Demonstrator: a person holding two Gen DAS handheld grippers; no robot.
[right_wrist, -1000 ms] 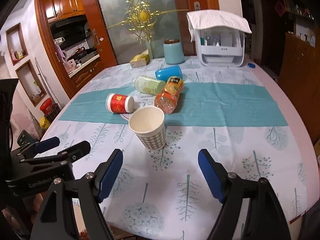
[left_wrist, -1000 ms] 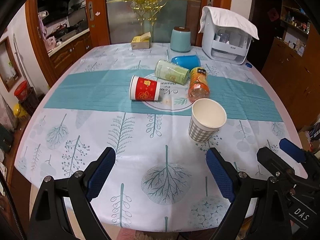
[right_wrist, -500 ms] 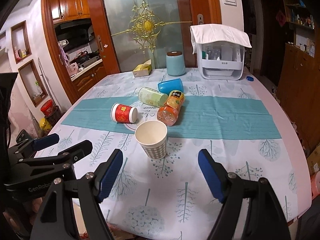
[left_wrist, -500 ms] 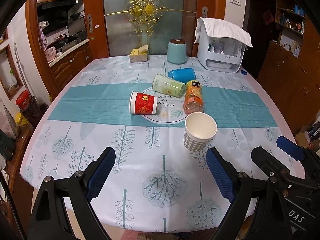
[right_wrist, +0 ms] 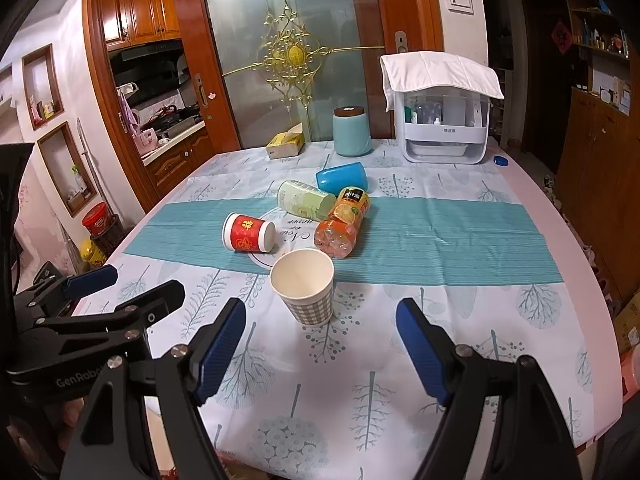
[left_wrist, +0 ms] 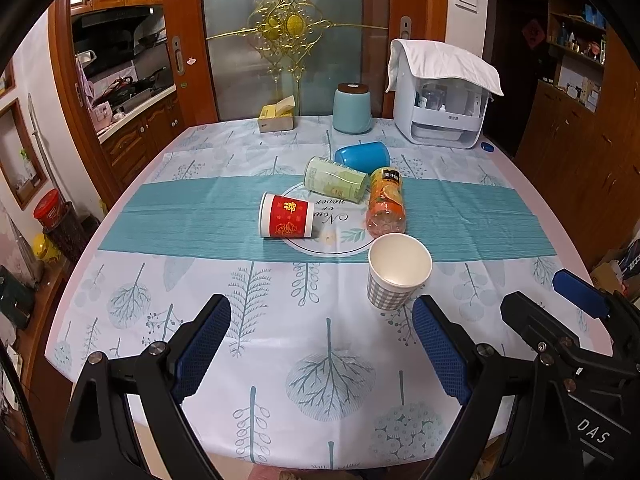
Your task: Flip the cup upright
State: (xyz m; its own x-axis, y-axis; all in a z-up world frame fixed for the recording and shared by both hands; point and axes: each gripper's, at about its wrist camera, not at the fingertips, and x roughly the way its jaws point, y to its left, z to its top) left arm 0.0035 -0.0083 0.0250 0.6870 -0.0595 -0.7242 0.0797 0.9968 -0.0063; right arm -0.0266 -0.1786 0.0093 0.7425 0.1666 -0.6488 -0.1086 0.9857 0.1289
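A grey checked paper cup (left_wrist: 394, 272) stands upright and empty on the tablecloth; it also shows in the right wrist view (right_wrist: 305, 286). A red paper cup (left_wrist: 285, 216) (right_wrist: 248, 232) lies on its side on the teal runner. A blue cup (left_wrist: 362, 155) (right_wrist: 342, 176) lies on its side further back. My left gripper (left_wrist: 320, 354) is open and empty above the table's near edge. My right gripper (right_wrist: 322, 354) is open and empty, just short of the checked cup.
A green can (left_wrist: 335, 180) and an orange juice bottle (left_wrist: 386, 202) lie beside the cups. A pale blue canister (left_wrist: 352, 108), a tissue box (left_wrist: 277, 118) and a white appliance (left_wrist: 442, 110) stand at the table's far edge.
Both grippers have drawn back and risen from the table, so the cups look further away. The checked cup stands in the same spot. Both stay open.
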